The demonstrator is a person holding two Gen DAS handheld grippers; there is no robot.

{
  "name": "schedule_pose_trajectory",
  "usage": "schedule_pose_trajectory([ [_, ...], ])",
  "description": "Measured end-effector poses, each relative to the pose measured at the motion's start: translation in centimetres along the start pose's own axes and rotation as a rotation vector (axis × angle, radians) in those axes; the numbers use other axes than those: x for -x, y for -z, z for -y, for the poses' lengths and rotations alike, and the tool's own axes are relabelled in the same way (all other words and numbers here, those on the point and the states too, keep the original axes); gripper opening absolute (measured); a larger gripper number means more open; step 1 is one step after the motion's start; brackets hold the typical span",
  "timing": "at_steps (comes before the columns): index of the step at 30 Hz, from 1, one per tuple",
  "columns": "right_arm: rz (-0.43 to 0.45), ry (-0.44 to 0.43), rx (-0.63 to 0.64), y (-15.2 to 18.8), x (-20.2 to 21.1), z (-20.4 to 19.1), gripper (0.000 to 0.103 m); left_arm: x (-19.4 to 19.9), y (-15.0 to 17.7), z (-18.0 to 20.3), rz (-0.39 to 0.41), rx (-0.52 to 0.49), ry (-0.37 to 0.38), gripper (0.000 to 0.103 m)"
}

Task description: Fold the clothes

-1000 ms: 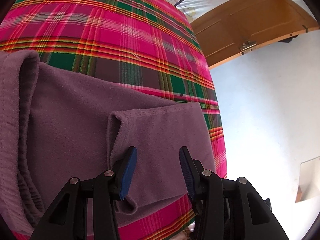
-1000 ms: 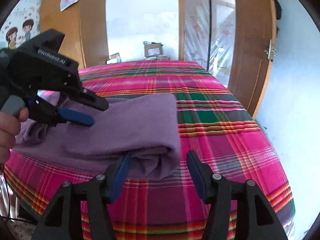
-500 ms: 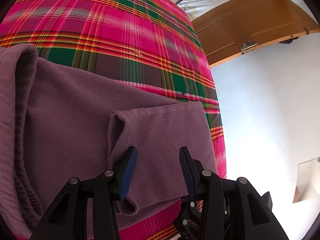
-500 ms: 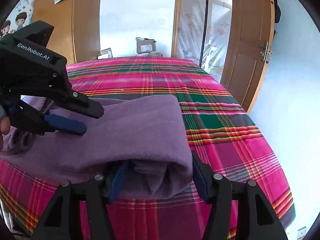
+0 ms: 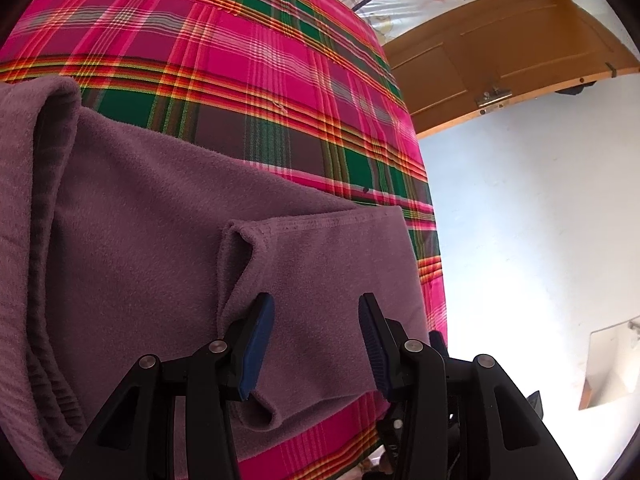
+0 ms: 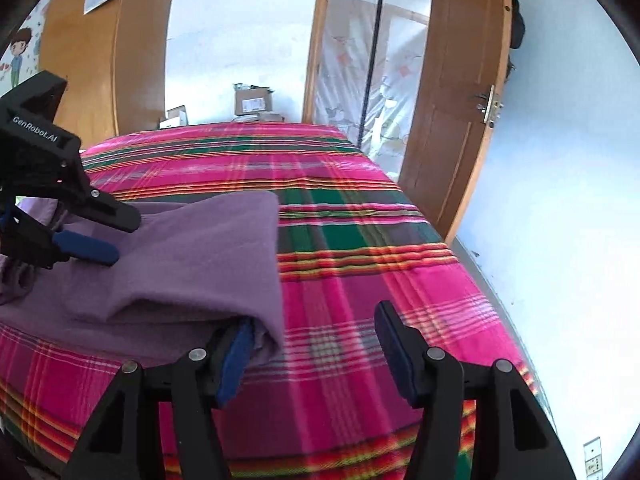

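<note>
Now the right gripper [image 6: 316, 344], jaws open, has slid off the folded purple fleece garment's [image 6: 192, 264] corner it straddled a half second ago, its left pad still touching, garment at the pink plaid bedspread's [image 6: 360, 264] near edge, left gripper [image 5: 316, 340] unchanged, open above the fleece.

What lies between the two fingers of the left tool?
In the left wrist view, the purple garment lies on the plaid bedcover, and a folded part of it runs between the open fingers of the left tool, unpinched.
</note>
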State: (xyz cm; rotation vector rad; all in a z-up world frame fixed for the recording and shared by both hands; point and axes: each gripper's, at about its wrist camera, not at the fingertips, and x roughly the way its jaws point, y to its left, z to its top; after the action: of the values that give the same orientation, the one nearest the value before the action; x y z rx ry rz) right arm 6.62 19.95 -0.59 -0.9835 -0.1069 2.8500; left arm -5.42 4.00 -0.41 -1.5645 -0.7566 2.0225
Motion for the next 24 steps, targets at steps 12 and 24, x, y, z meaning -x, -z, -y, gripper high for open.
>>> schedule_pose_trajectory([
  [12,-0.036,-0.043,0.060,0.9,0.1,1.4,0.060,0.0,-0.1,0.1,-0.004,0.004,0.001,0.046],
  [24,0.077,-0.090,0.015,-0.5,3.4,2.1,0.060,2.5,0.7,-0.3,0.005,-0.007,-0.019,0.046],
])
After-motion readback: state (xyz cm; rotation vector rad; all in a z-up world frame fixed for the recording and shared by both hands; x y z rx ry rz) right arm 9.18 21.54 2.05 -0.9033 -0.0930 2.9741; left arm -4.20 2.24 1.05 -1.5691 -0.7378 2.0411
